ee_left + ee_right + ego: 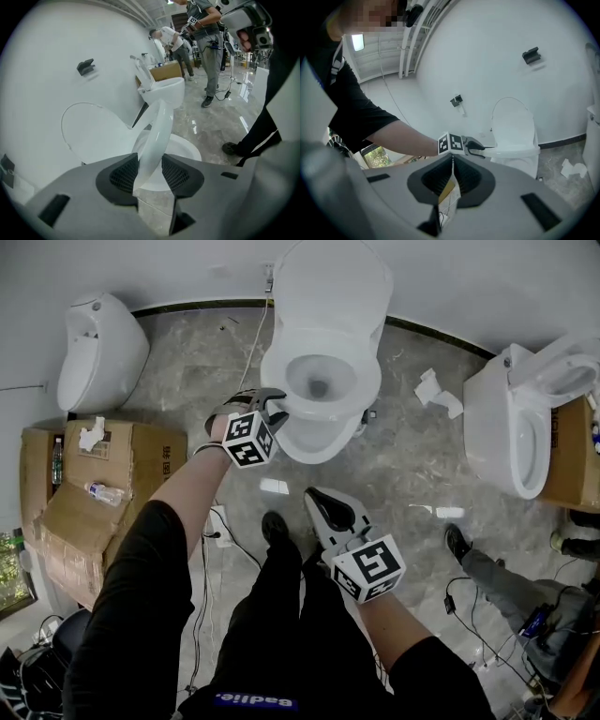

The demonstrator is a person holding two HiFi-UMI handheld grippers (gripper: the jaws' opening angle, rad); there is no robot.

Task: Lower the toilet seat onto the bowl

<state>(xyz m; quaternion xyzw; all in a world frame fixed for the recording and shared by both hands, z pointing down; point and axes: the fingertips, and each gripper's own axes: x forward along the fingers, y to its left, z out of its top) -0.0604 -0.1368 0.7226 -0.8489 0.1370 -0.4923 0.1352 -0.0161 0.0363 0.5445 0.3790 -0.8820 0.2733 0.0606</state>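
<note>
**Toilet.** It stands in the upper centre of the head view. The lid (328,282) is up against the wall. The toilet seat (362,390) lies level over the bowl (319,444), down or very nearly so. Full contact with the bowl cannot be confirmed.

**Left side.** The left gripper (279,409) is at the seat's left edge. In the left gripper view the seat rim runs between the 2 pads (123,176), with 1 against each side in a pinch on the rim. Judgement: this edge hold lets the seat be carried down under control instead of dropping with a bang.

**Right side.** The right gripper (314,495) hangs at lower centre, well apart from the toilet, its jaws pressed together on nothing. Judgement: it is parked clear because 1 gripper is enough here.

**Remaining, as judged.** Confirm the seat is down on the bowl, then release.
</note>
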